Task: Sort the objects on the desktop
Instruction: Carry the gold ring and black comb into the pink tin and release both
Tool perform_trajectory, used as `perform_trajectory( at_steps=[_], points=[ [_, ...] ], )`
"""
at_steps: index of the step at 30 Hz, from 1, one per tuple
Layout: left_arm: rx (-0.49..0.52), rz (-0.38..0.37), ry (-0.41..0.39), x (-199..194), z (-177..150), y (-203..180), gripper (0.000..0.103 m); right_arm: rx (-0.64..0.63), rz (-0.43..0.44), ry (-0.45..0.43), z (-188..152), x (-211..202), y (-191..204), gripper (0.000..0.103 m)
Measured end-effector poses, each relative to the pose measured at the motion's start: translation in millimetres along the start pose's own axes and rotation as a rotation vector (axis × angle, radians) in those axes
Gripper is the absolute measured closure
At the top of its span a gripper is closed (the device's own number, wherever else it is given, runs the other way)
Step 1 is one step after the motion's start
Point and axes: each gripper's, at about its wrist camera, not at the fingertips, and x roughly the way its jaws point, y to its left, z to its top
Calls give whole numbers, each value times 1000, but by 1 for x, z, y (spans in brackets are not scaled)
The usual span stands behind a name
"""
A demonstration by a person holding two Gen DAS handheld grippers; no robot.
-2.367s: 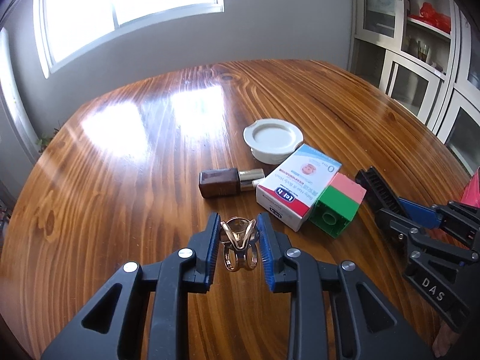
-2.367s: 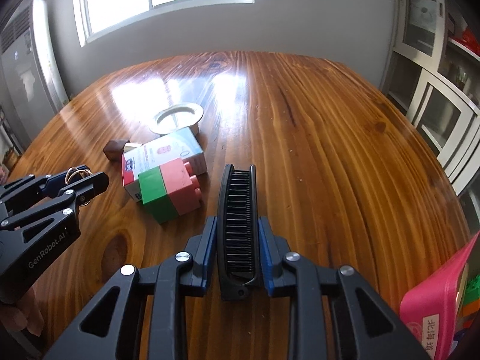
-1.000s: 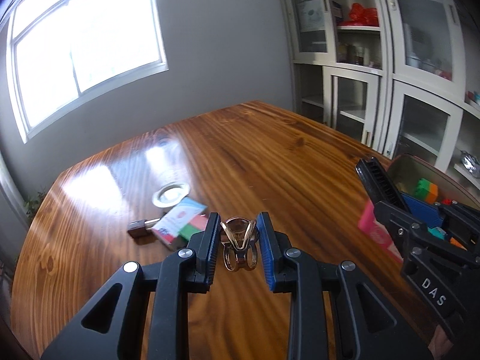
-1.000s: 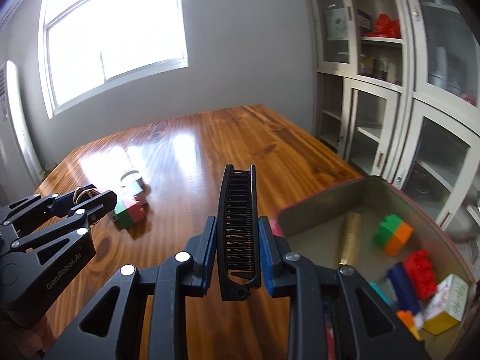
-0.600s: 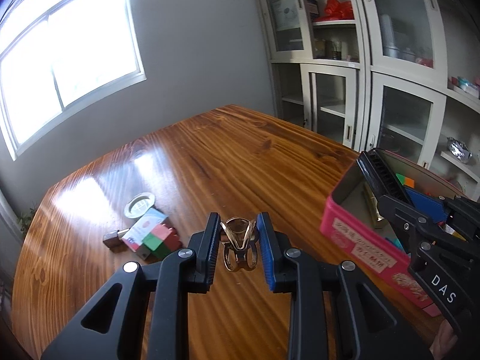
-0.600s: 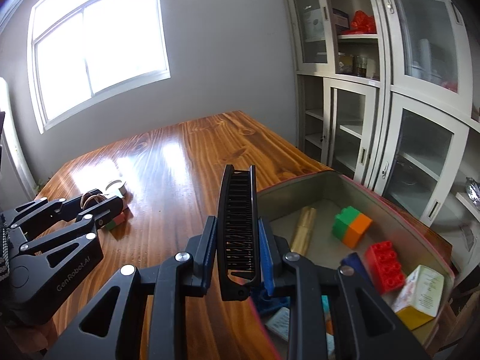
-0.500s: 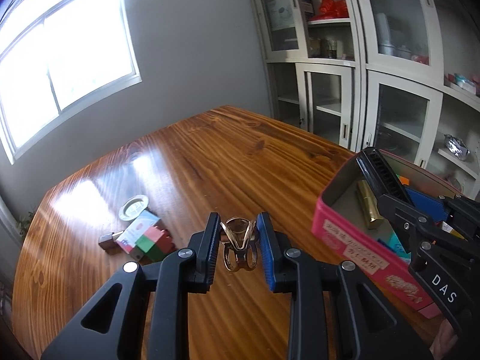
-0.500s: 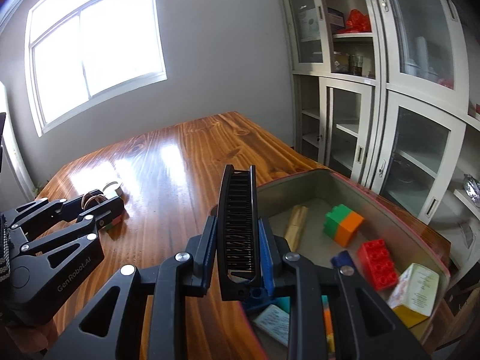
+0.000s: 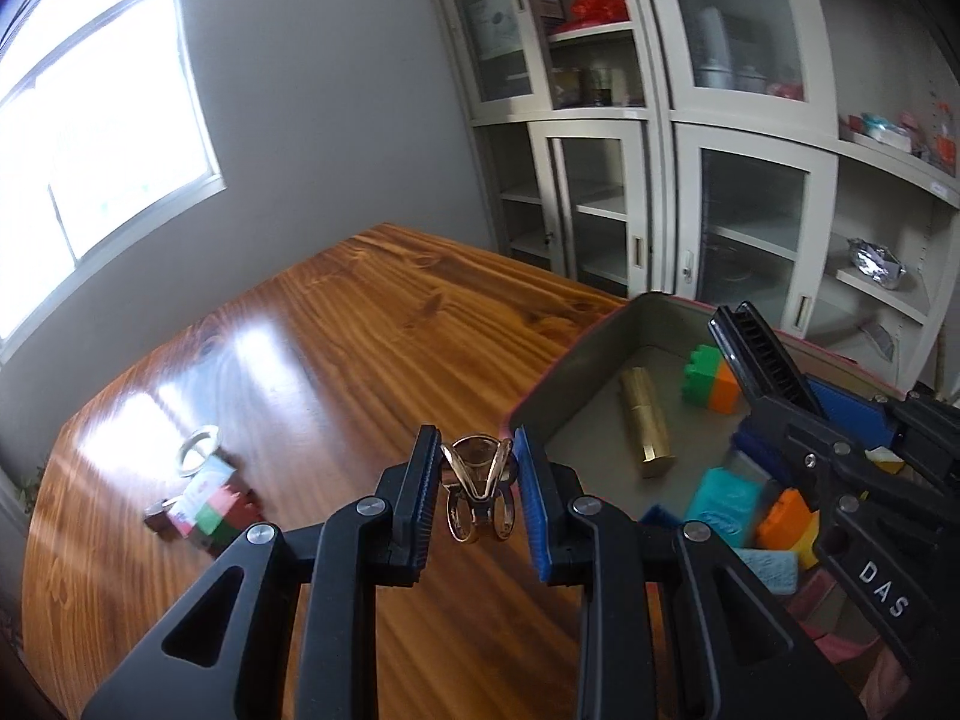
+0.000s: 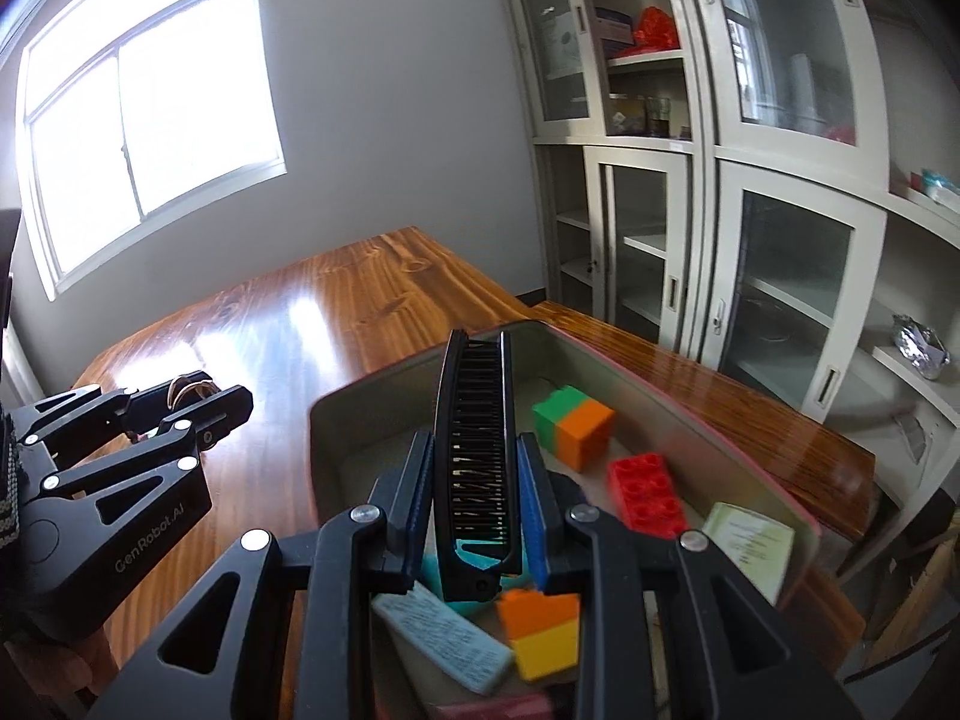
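My left gripper is shut on a gold hair clip, held above the wooden table just left of the pink bin. My right gripper is shut on a black folding comb, which hangs over the inside of the bin. The bin holds a gold tube, a green-and-orange block, a red brick and several other small items. The comb also shows at the right of the left wrist view, and the clip at the left of the right wrist view.
Far back on the table lie a white lid, a small printed box, a green-and-red block and a brown bottle. White glass-door cabinets stand behind the bin. The table edge runs close behind it.
Both grippers have travelled to the right, away from the objects on the table. The bin has come closer in both views; the comb now hangs over its inside and the clip beside its left rim.
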Motion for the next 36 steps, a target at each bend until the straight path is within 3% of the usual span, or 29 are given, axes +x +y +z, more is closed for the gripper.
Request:
perform_trajectory(
  at_steps=[18,36],
  points=[
    [55,-230,57,15,16,-62,75,65,-50,25,-12,-8,-56,74],
    [88,-289,82,23,14,-80,75,87,-61,48,-18,-4,-68,74]
  ],
)
